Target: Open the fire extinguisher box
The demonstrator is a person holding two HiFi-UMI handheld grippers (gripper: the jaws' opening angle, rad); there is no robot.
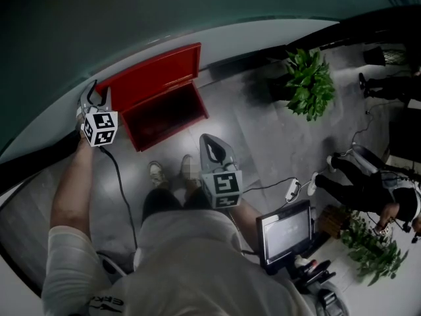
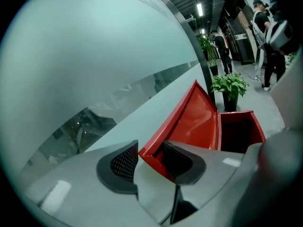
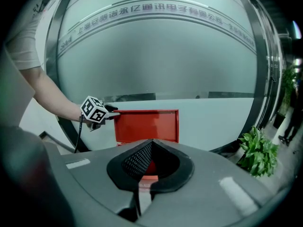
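Red box: on the floor against the glass wall; lid raised, leaning on the wall.
Left gripper: jaws spread astride the lid's top corner, apparently not pinching it.
Right gripper: jaws pressed together, empty.

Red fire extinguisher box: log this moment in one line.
red metal floor box: open | lid: raised | left tool: open, lid corner between jaws | right tool: shut, empty

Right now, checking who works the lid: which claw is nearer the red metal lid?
Left. The left claw is at a corner of the red metal lid, jaws apart around its edge; the right claw hangs back before the open red box, clear of it.
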